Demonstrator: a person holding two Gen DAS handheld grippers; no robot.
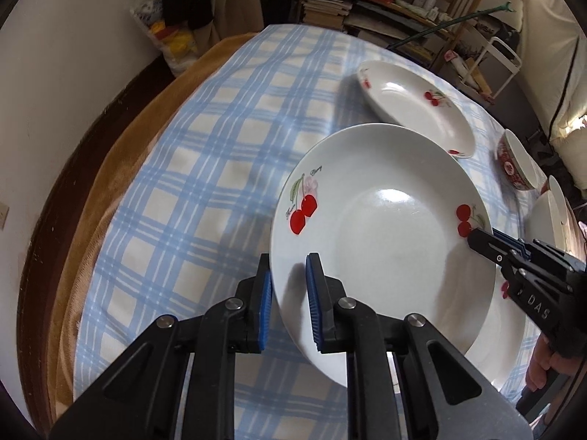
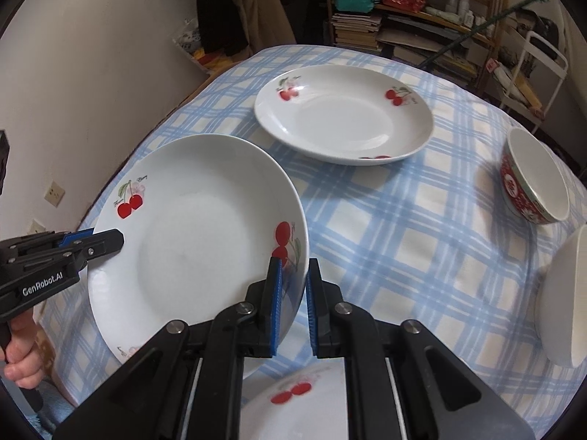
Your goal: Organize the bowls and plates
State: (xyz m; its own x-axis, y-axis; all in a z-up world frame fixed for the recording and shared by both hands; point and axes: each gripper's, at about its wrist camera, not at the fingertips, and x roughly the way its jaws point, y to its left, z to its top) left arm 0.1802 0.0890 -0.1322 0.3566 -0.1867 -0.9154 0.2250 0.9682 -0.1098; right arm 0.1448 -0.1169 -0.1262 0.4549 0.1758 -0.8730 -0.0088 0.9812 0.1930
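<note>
L gripper [image 1: 288, 300] + R gripper [image 2: 294, 304] both pinching cherry plate [image 1: 381, 227] rims, opp. edges, above checked cloth [image 1: 205, 168].

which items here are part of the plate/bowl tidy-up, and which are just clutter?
In the job:
held cherry plate, pinched at opposite rims by left gripper and right gripper
second cherry plate
red patterned bowl
white dish, at the right edge

Lying about:
bookshelf
checked tablecloth

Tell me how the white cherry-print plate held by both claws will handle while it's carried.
The white cherry-print plate looks glazed and glossy, so it may slip between the pads. It seems rigid ceramic, likely breakable if dropped. Gripped only at opposite rims by the left claw and right claw, it could tilt.
</note>
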